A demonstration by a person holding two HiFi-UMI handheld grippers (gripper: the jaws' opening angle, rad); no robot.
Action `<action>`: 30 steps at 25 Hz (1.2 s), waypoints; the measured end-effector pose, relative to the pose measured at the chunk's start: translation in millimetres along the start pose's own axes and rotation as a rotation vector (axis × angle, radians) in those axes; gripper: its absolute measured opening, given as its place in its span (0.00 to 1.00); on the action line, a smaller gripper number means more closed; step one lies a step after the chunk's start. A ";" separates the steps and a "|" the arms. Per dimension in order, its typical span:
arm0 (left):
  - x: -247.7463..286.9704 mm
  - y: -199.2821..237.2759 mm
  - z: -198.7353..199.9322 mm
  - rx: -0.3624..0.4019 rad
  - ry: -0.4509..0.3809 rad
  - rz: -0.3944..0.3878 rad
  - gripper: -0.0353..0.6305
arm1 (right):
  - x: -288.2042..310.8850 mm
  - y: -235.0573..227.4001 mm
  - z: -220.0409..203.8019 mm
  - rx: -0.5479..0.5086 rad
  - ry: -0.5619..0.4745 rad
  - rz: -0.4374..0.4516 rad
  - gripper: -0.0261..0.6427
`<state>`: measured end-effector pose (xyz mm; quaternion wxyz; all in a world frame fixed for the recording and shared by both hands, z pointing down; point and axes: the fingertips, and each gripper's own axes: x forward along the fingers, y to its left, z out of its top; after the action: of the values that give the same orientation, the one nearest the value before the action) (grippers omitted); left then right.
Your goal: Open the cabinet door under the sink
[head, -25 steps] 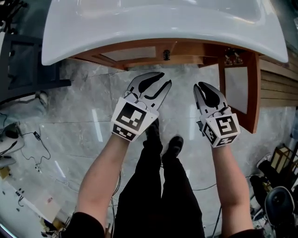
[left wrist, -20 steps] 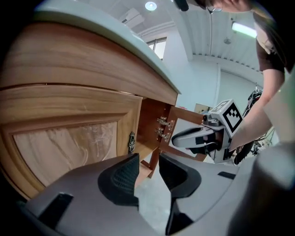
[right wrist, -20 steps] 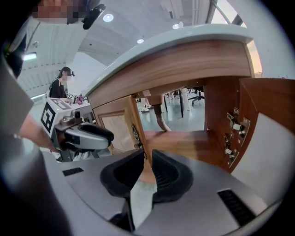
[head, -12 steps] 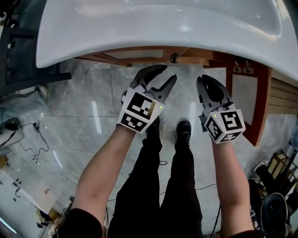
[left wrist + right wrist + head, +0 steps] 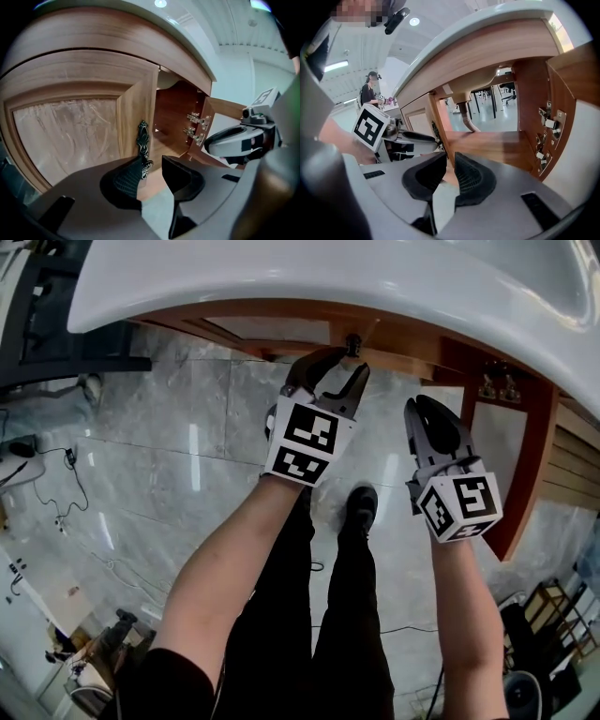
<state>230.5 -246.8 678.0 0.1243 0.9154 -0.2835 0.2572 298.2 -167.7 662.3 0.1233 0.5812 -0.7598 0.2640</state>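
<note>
Under the white sink (image 5: 328, 277) the wooden cabinet's left door (image 5: 65, 131) is closed; its dark ornate handle (image 5: 143, 140) stands at the door's right edge. My left gripper (image 5: 345, 364) is open right at the handle (image 5: 353, 341). In the left gripper view the handle sits just by the left pad, between the jaws of the left gripper (image 5: 152, 164), and neither pad presses on it. My right gripper (image 5: 419, 412) hangs lower to the right, facing the open compartment. Its jaws stand a narrow gap apart, and the right gripper (image 5: 449, 161) holds nothing.
The right door (image 5: 514, 474) is swung open, its hinges (image 5: 197, 126) showing. A drain pipe (image 5: 466, 115) runs inside the cabinet. The person's legs and shoes (image 5: 361, 507) stand on the grey marble floor below. Cables and equipment (image 5: 19, 465) lie at the left.
The left gripper has moved forward to the door handle and its jaws have spread wider around it. The right gripper has drifted only a little.
</note>
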 end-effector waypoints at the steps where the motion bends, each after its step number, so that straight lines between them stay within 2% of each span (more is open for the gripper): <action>1: 1.9 1.0 -0.9 -0.002 0.001 0.019 0.26 | -1.3 -0.2 -1.8 0.000 0.002 0.006 0.14; 7: 12.5 4.5 -6.5 -0.017 0.031 0.074 0.23 | -7.0 -6.6 -11.3 -0.016 0.023 0.016 0.14; 9: 14.4 7.2 -6.8 -0.022 0.030 0.087 0.20 | -5.7 -9.3 -11.3 -0.019 0.025 0.016 0.14; 12: 15.7 7.7 -7.0 -0.019 0.017 0.090 0.20 | -0.6 -12.0 -7.2 -0.016 0.020 0.018 0.14; 22: 11.4 6.5 -7.6 -0.026 0.008 -0.050 0.18 | 12.8 -1.4 16.6 -0.054 -0.012 0.053 0.14; 30: 6.4 3.8 -10.3 -0.015 0.001 -0.087 0.18 | 14.6 -10.9 18.2 -0.069 -0.011 0.046 0.27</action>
<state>228.7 -249.0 690.4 0.1425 0.9258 -0.2451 0.2499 306.4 -191.5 657.2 0.1328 0.5606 -0.7822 0.2373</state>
